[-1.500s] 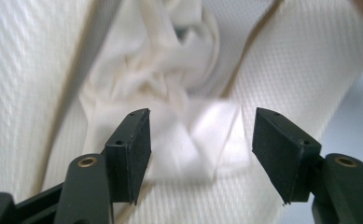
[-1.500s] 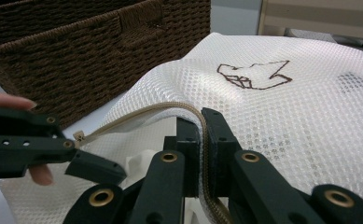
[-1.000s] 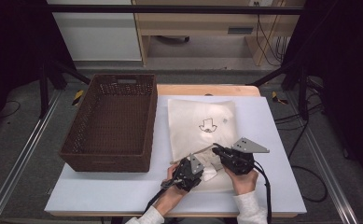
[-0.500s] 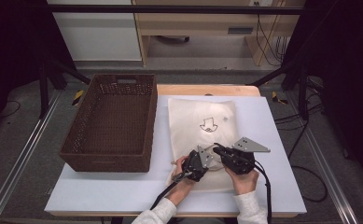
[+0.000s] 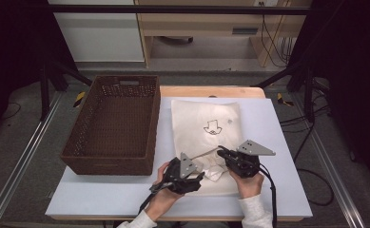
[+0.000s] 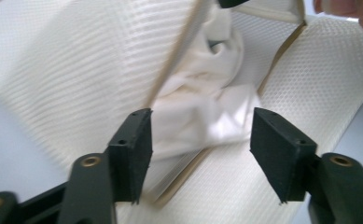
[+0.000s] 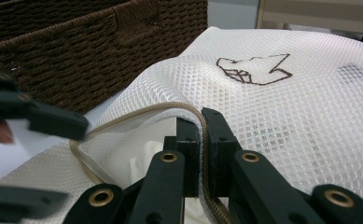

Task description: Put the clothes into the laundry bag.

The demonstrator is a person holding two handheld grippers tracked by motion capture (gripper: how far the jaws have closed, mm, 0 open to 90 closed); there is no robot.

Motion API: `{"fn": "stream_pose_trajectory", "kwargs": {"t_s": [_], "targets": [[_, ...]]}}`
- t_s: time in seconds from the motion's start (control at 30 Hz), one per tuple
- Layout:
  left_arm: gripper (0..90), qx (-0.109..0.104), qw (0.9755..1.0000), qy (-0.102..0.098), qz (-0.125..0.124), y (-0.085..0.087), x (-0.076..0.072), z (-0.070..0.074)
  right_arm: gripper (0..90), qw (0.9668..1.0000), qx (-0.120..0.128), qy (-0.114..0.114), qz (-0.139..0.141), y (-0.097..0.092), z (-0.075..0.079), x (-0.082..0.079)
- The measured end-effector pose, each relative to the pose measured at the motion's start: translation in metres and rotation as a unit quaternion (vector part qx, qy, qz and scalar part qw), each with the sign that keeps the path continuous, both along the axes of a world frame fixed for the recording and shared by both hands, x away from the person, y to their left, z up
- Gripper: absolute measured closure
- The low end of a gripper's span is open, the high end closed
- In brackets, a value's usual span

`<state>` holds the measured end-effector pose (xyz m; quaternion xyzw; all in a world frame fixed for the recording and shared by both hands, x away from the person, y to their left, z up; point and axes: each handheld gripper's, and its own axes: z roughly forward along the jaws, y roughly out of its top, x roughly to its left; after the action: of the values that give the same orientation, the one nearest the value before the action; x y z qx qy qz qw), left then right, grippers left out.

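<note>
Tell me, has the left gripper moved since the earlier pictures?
Yes. The left gripper has drifted right along the table's near edge, farther from the basket, its jaws just opening.

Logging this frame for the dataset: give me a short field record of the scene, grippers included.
work: opening a white mesh laundry bag on the table
right gripper: shut on the bag's zipper edge, lifting it
left gripper: jaws just opened, nothing between pads, at the bag's mouth
inside bag: white cloth
beside bag: brown wicker basket
</note>
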<state>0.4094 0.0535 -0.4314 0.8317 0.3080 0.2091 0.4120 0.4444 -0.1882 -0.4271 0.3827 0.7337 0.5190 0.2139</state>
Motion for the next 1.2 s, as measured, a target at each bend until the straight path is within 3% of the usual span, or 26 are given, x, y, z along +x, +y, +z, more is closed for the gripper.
{"fn": "stream_pose_trajectory", "kwargs": {"t_s": [0.17,0.27,0.43,0.53,0.67,0.73,0.93,1.2], "targets": [[34.2,0.016,0.9993,0.009,0.033,0.03,-0.004,-0.009,85.9,1.0,0.001,0.001,0.0,-0.001,0.0,0.0],[35.0,0.012,0.9986,0.031,0.04,0.038,-0.003,-0.018,85.8,1.0,-0.004,0.005,0.001,0.001,-0.001,0.0],[49.8,0.004,0.9968,0.072,0.036,0.041,-0.001,-0.04,84.7,0.9999,-0.009,0.008,0.002,0.002,-0.002,0.0],[56.6,0.005,0.9961,0.083,0.03,0.041,-0.001,-0.048,83.6,0.9999,-0.013,0.011,0.004,0.003,-0.003,0.0],[68.3,0.001,0.9965,0.081,0.021,0.042,-0.002,-0.051,79.7,0.9998,-0.018,0.012,0.005,0.006,-0.005,0.0],[73.9,-0.003,0.9963,0.083,0.02,0.042,-0.002,-0.052,72.4,0.9998,-0.018,0.01,0.006,0.007,-0.005,-0.001],[77.0,-0.011,0.9969,0.076,0.019,0.044,-0.003,-0.055,50.5,0.9995,-0.028,-0.01,0.009,0.013,0.002,-0.012],[77.6,-0.009,0.9975,0.066,0.022,0.043,-0.004,-0.056,47.8,0.9981,-0.057,-0.024,0.0,0.02,0.009,-0.041]]}}
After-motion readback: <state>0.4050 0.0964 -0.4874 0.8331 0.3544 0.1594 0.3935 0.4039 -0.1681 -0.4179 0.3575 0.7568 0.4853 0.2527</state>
